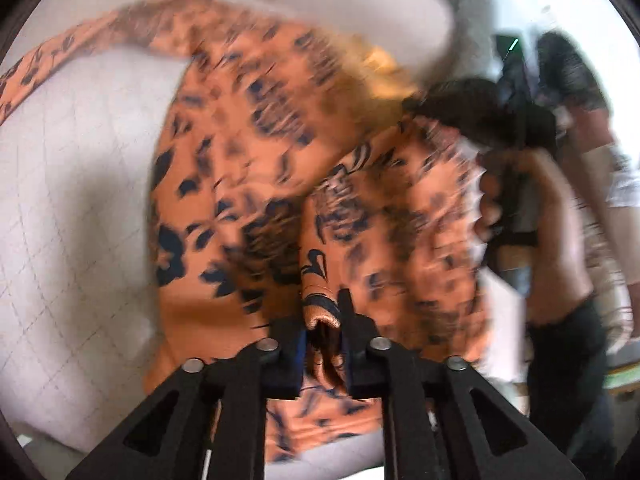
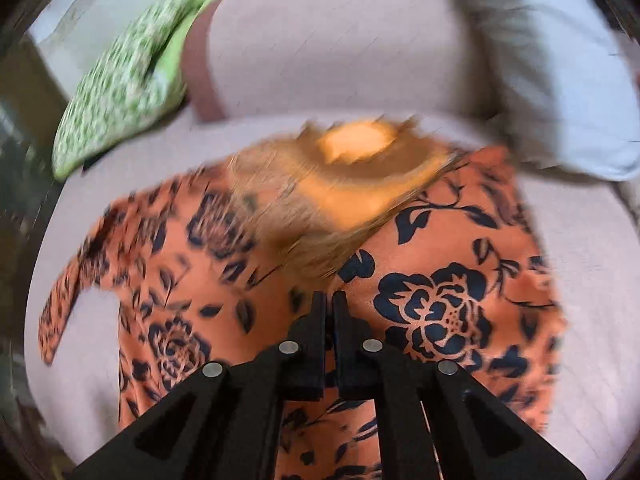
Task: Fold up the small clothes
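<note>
An orange garment with a dark blue flower print [image 1: 248, 168] lies partly spread on a pale quilted surface [image 1: 68, 208]. My left gripper [image 1: 322, 320] is shut on a bunched fold of the garment and lifts it. In the right wrist view the same garment [image 2: 440, 280] spreads below my right gripper [image 2: 329, 300], whose fingers are closed together with the cloth's edge between them. A blurred tan-orange part of the cloth [image 2: 340, 184] is in motion above it. The right gripper and the hand holding it [image 1: 512, 184] show at the right of the left wrist view.
A green patterned cloth [image 2: 120, 88] lies at the back left beside a pale pink cushion [image 2: 328, 48]. A white pillow [image 2: 568, 112] lies at the back right. The person's body [image 1: 568, 320] stands at the right.
</note>
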